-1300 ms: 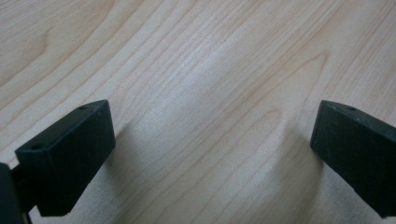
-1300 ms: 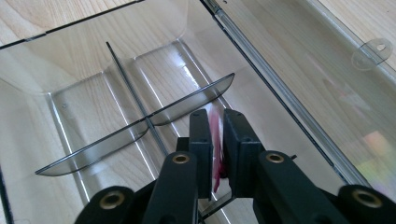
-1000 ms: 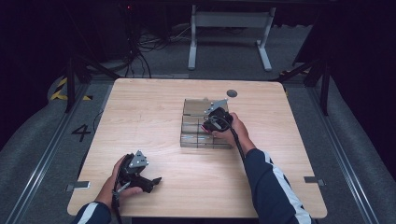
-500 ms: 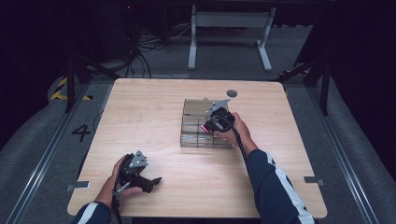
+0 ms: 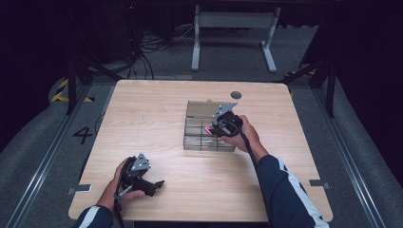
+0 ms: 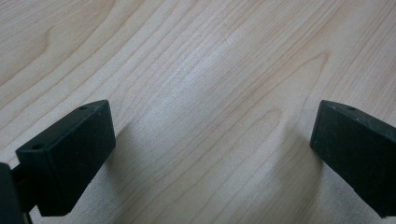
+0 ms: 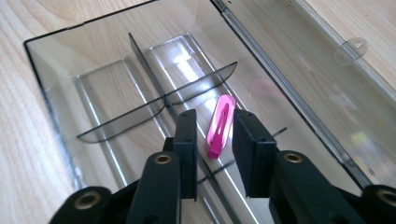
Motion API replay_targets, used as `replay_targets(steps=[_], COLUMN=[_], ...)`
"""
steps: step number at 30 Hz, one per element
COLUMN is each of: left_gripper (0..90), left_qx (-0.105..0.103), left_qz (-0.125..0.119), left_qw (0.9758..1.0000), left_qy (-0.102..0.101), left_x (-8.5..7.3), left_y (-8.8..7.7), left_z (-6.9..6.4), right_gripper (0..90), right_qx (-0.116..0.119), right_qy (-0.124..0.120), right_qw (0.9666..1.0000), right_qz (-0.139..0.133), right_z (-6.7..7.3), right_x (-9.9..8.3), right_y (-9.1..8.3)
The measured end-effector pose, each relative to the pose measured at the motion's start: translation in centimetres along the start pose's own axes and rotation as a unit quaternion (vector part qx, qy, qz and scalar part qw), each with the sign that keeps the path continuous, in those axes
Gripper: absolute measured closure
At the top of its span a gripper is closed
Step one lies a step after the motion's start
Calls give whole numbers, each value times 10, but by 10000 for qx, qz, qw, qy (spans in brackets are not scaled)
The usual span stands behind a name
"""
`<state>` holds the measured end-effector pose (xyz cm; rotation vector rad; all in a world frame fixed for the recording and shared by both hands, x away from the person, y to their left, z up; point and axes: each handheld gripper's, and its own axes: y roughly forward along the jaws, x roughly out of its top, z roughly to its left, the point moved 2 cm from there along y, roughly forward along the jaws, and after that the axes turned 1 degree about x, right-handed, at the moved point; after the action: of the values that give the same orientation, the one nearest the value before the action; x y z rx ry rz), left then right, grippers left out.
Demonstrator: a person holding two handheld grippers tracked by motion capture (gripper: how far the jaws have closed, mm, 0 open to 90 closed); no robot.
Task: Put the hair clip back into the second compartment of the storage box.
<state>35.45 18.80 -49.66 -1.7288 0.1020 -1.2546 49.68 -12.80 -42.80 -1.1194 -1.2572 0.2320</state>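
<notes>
Dark floor and cable clutter ring a pale wooden desk (image 5: 157, 118), on which a clear compartment box (image 5: 199, 110) stands with its lid open. From the high view, the right gripper (image 5: 215, 129) hangs over the box's near compartments, and a pink clip (image 5: 208, 129) shows just at its tip. The left gripper (image 5: 154, 184) rests near the desk's front edge, well apart from the box, lying on the bare wood.

Seen from the left gripper view, its jaws stand wide apart with nothing but wood grain between them.

Along the right gripper view, the right gripper (image 7: 214, 135) has just been opening; its jaws stand narrowly apart. The pink clip (image 7: 221, 125) lies on the box floor between and just ahead of the fingertips, beside a curved divider (image 7: 154, 105), and the pads do not press on it.
</notes>
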Motion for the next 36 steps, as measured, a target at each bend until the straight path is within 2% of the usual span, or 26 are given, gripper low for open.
replay_targets(steps=[13,20,28,36], left_gripper=[6,6,6,6], left_qx=[9,10,13,13], left_qz=[10,8,10,9], left_qw=[10000,10000,10000,10000], left_qy=[-2,-5,-7,-7], left_x=[0,0,0,0], left_y=[0,0,0,0], left_z=[0,0,0,0], right_gripper=[588,526,503,470], right_qx=[36,62,43,-30], right_qy=[-68,-100,-236,-267], right_qw=[10000,9999,9997,9996], right_qz=[-53,36,76,85], right_z=[7,10,14,19], right_x=[-9,-12,-15,-23], right_y=[-25,-37,-46,-52])
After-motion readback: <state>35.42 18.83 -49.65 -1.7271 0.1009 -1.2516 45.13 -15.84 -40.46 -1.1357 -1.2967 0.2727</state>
